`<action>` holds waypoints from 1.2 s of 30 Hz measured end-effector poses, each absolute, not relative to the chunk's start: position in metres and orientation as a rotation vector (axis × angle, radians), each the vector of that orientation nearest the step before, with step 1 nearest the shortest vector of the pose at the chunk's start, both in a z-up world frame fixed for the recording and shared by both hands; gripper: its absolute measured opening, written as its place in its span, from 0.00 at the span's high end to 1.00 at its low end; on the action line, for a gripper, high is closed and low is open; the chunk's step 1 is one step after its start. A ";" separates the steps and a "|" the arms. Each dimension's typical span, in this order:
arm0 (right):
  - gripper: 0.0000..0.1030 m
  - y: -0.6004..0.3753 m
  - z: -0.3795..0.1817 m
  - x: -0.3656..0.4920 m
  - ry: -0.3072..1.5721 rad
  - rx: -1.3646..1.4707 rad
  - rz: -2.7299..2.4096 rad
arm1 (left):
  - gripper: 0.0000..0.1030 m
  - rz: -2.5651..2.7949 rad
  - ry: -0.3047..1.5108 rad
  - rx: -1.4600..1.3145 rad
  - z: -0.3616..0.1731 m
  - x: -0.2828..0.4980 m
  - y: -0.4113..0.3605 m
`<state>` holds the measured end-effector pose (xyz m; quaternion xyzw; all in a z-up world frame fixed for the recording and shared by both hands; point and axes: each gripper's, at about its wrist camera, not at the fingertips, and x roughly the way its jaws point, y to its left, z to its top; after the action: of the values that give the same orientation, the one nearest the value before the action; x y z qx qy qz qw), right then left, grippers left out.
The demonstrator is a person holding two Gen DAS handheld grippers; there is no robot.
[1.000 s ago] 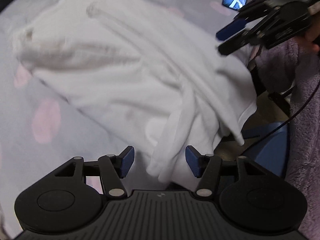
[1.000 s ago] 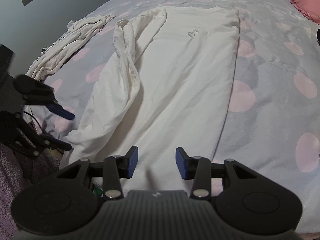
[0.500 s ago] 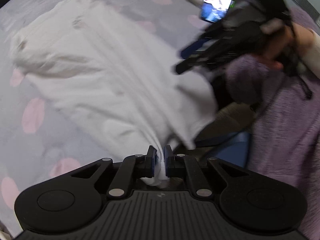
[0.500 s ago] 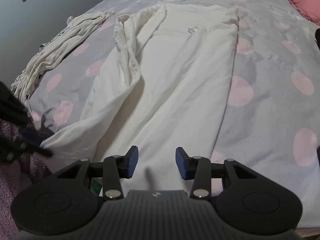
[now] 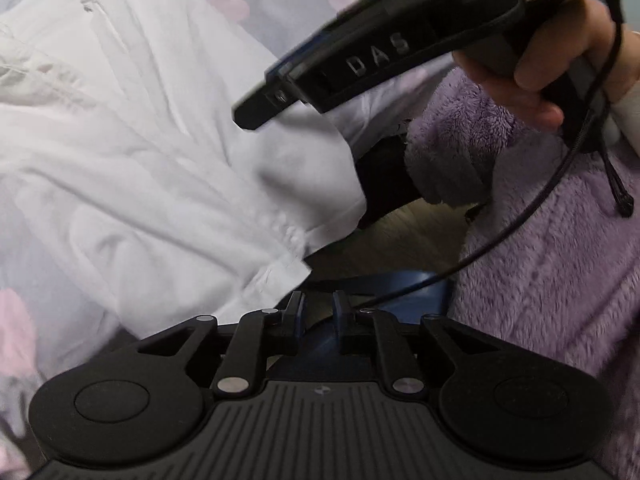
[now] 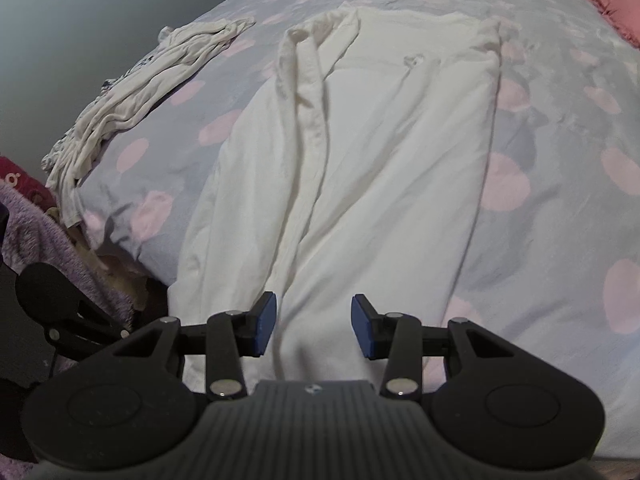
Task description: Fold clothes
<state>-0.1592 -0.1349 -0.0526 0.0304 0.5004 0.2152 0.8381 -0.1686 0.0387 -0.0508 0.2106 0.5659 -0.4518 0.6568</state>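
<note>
A long white garment (image 6: 380, 168) lies lengthwise on the bed, its near hem at the bed's edge. My right gripper (image 6: 314, 328) hovers open over that hem, with cloth below and nothing pinched. In the left wrist view this gripper (image 5: 256, 108) crosses above the garment (image 5: 160, 168), held by a hand (image 5: 560, 60). My left gripper (image 5: 318, 308) is past the bed's edge with its jaws a narrow gap apart and opening. Nothing is between them. The garment's hem corner (image 5: 280, 272) lies just left of the left finger.
A second crumpled white garment (image 6: 140, 92) lies on the left of the grey sheet with pink dots (image 6: 560, 208). A pink pillow (image 6: 612, 4) is far right. A purple fleece sleeve (image 5: 540, 280), a cable (image 5: 520, 232) and floor (image 5: 400, 240) are beside the bed.
The left gripper shut on the hem corner, drew it toward the bed's edge, then let go and moved off the edge. The garment's left side now lies spread out. The right gripper stayed put.
</note>
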 end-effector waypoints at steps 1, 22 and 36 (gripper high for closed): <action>0.56 -0.133 -0.054 -0.161 1.066 0.070 0.471 | 0.84 -1.002 1.267 0.473 -0.047 -0.167 0.045; 0.84 -0.082 -0.105 -0.168 1.308 0.086 0.596 | 0.88 -0.819 1.165 0.809 -0.117 -0.161 0.051; 0.94 -0.076 -0.092 -0.166 1.360 0.359 0.711 | 0.97 -0.802 1.264 0.788 -0.062 -0.171 0.068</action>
<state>-0.1663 -0.0760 -0.0922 0.1616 0.6118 0.3199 0.7052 -0.1707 0.0684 -0.0618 0.3485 0.5594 -0.3550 0.6630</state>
